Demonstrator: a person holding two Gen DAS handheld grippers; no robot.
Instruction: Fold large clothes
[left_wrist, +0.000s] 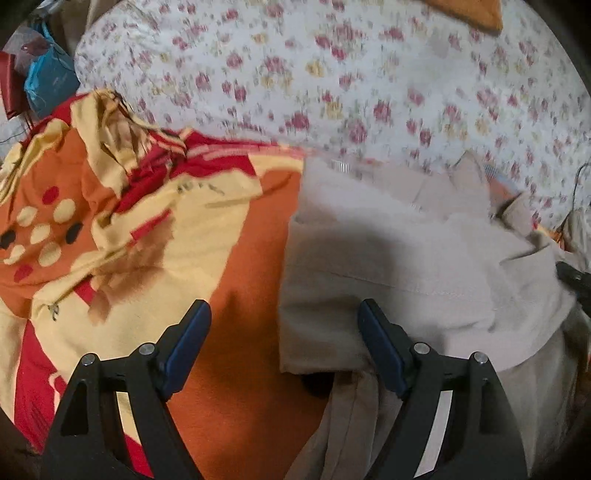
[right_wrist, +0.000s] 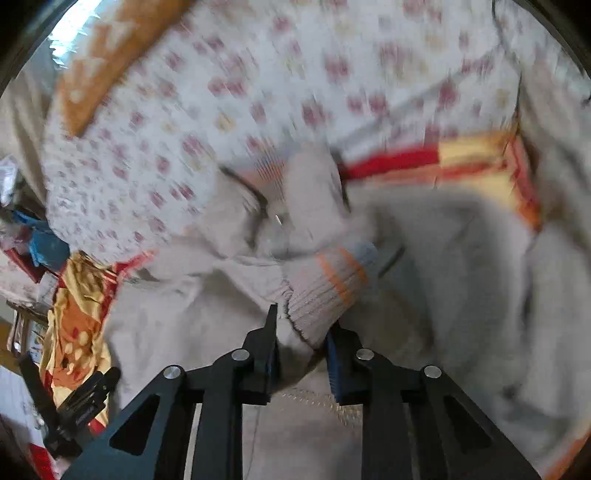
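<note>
Bed: floral sheet (left_wrist: 332, 74). Beige garment (left_wrist: 406, 258), half folded, below it on orange blanket (left_wrist: 240, 295). Left gripper (left_wrist: 284, 347) wide, empty; right gripper (right_wrist: 301, 350) pinches garment's ribbed cuff (right_wrist: 325, 284), likely for folding.

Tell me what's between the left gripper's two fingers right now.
In the left wrist view, the open left gripper has orange bedspread between its fingers, plus the edge of the beige garment by its right finger.

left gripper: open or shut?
Open. The left gripper has its fingers spread wide over the beige garment and orange sheet, gripping nothing.
</note>
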